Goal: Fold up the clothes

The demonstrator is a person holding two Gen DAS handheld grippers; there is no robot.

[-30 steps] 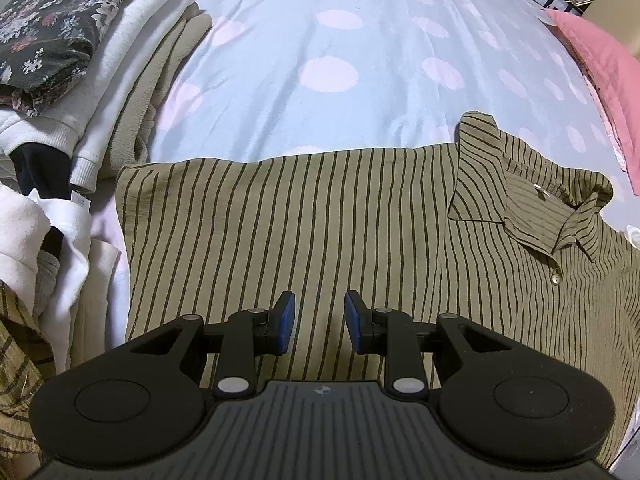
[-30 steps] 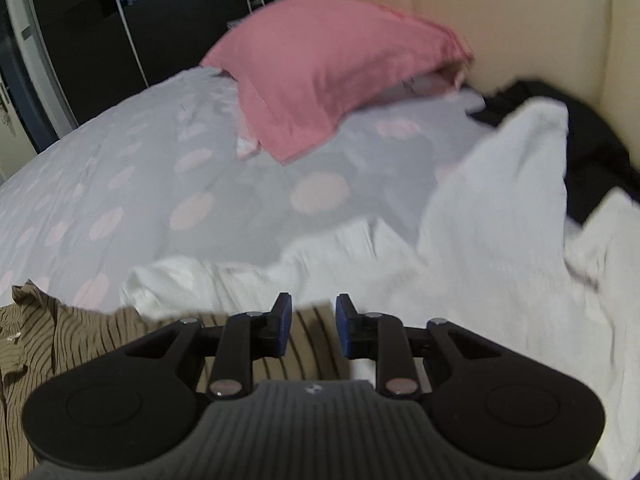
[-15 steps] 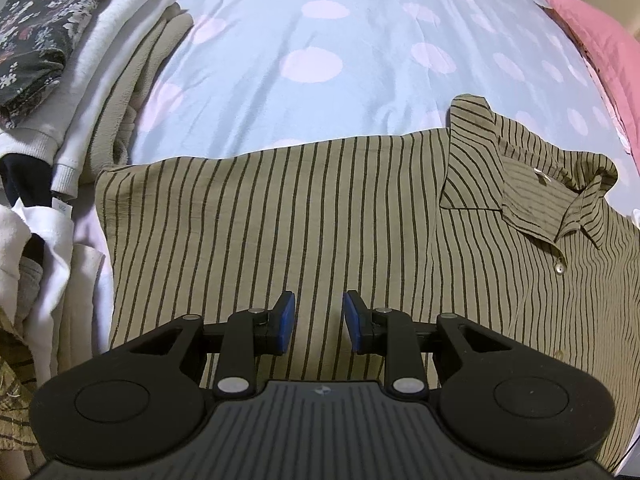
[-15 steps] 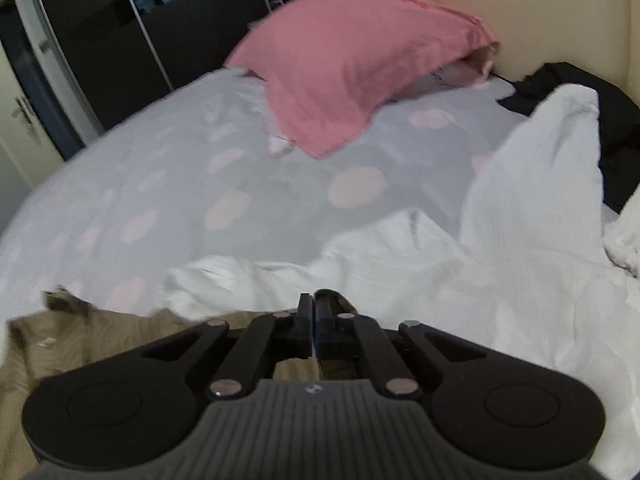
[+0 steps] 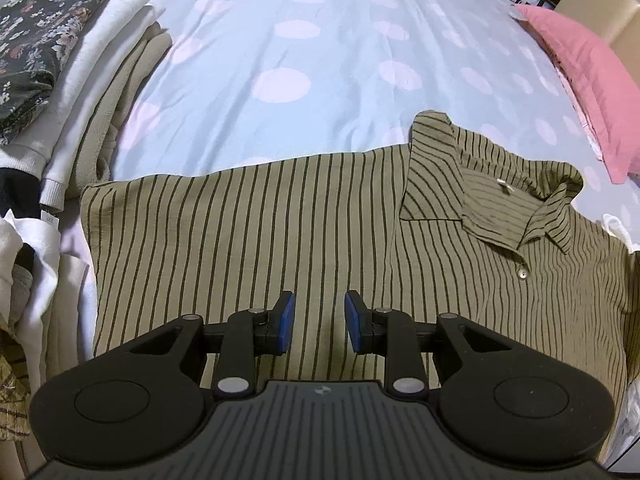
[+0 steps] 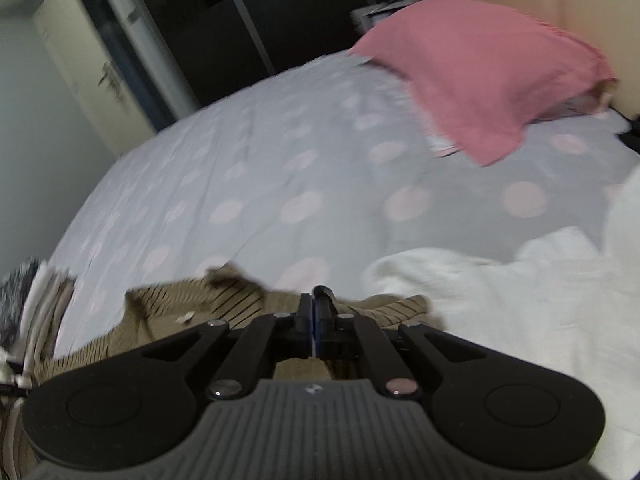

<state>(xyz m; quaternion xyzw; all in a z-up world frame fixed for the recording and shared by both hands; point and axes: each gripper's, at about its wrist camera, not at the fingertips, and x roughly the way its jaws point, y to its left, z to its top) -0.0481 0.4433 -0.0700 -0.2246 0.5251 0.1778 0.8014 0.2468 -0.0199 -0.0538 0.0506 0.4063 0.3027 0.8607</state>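
Striped shirt (image 5: 304,236): olive with dark stripes, spread flat across the lower middle of the left wrist frame; collar (image 5: 492,204) open toward the right, one button (image 5: 521,274) showing below it; in the right wrist frame only a blurred, bunched strip at lower left centre (image 6: 192,304)

Left gripper (image 5: 318,322): bottom centre of its frame, blue pads (image 5: 287,322) apart, nothing between them; poised over the shirt's body, contact with the cloth not readable

Right gripper (image 6: 315,320): bottom centre of its frame, fingers pressed together; striped cloth just under and around the tips, but whether any is pinched cannot be told

Bedspread (image 5: 320,60): pale blue with pink dots, filling the upper middle of both frames; bare beyond the shirt's far edge

Folded stack (image 5: 100,80): upper left of the left wrist frame, white and beige layers; floral dark garment (image 5: 32,52) on top; just beside the shirt's left hem

Loose pile (image 5: 28,276): white and tan cloth at the left edge, lower down, close against the shirt's left side

Pink pillow (image 5: 580,76): upper right in the left wrist frame; upper right also in the right wrist frame (image 6: 480,76)

White garment (image 6: 520,308): crumpled, right half of the right wrist frame, touching the shirt's edge beside the shut fingers

Wardrobe doors (image 6: 224,32): dark, upper left of the right wrist frame, beyond the bed
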